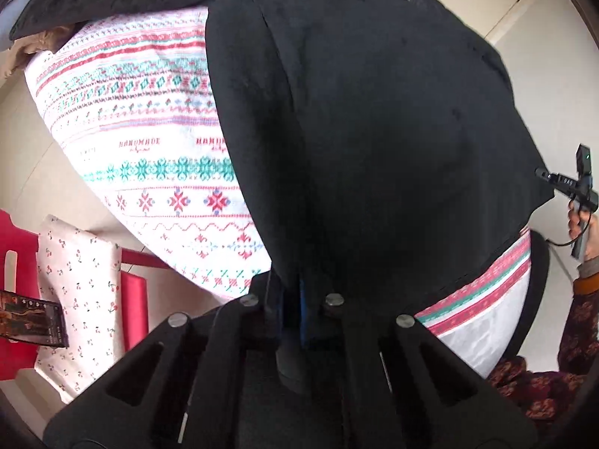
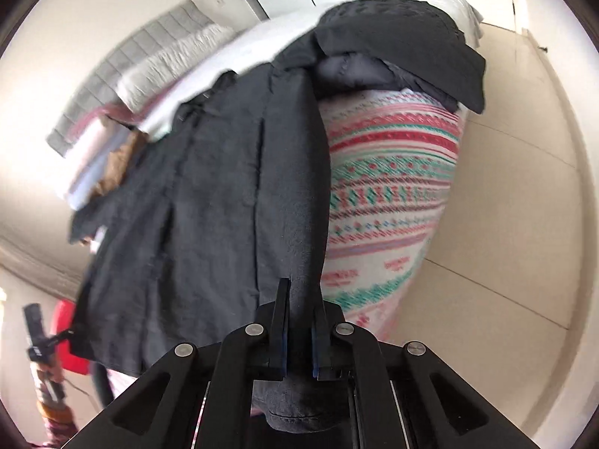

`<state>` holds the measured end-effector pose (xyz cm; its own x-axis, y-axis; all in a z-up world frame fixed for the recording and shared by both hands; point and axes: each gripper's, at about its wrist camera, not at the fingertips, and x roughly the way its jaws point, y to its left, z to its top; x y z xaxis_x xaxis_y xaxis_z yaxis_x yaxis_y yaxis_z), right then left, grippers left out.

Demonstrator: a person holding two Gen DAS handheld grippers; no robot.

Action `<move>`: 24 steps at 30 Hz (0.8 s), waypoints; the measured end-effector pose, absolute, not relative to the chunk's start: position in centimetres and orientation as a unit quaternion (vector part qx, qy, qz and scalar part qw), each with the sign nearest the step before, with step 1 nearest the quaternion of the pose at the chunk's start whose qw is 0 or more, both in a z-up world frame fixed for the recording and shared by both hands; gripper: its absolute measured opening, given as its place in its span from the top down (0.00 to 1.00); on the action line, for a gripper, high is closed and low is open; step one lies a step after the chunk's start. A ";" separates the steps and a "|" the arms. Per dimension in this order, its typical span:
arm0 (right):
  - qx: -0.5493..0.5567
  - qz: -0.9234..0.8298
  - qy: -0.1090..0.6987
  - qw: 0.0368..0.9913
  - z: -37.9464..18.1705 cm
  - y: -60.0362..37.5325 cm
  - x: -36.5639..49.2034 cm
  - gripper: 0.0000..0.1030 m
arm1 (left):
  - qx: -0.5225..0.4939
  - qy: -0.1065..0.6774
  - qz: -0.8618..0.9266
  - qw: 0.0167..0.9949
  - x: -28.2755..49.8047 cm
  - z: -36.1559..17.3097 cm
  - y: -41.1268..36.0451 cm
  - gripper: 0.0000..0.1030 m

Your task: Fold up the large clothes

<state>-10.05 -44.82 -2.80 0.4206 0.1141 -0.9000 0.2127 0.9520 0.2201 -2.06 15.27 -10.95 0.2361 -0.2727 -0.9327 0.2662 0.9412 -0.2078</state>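
**Both grippers clamped on the hem of a black garment laid over the bed**

The black garment (image 1: 374, 131) lies spread across the bed's patterned cover (image 1: 149, 119), a white sheet banded with red and green motifs and the printed word "HANDMADE". The garment's near edge hangs toward the cameras at the bed's near side.

The left gripper (image 1: 288, 299) has its jaws closed on that near edge: dark cloth is pinched between the two blue-padded fingers, and a bunch of it comes out behind them toward the camera. The right gripper (image 2: 299, 321) holds the same garment (image 2: 209, 194) in the same way, jaws closed with a fold of the fabric squeezed between the pads and a rolled lump of hem sagging below them.

In the left wrist view the right gripper shows small beyond the garment's right edge, held in a hand (image 1: 584, 232) with a dark floral sleeve (image 1: 576, 336). In the right wrist view the other hand (image 2: 52, 370) shows blurred beyond the garment's left edge.

At the far end of the bed, past the garment, sits a heap of other dark clothes (image 2: 404, 41); left of the garment lie a tan item (image 2: 116, 168) and a grey quilted pad (image 2: 127, 71). Left of the bed's near corner stands a red stool (image 1: 15, 299) with a cherry-print cloth (image 1: 82, 292) draped over it.
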 end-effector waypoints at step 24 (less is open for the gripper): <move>0.071 -0.041 0.508 0.857 0.8 -34.4 1.0 0.29 | -0.022 0.391 0.122 0.912 23.6 0.7 40.3 0.26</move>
<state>0.96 -34.43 0.79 0.4804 0.0016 -0.8771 0.1419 0.9867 0.0795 23.55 40.32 0.74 0.6645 0.2048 -0.7187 -0.2387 0.9695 0.0556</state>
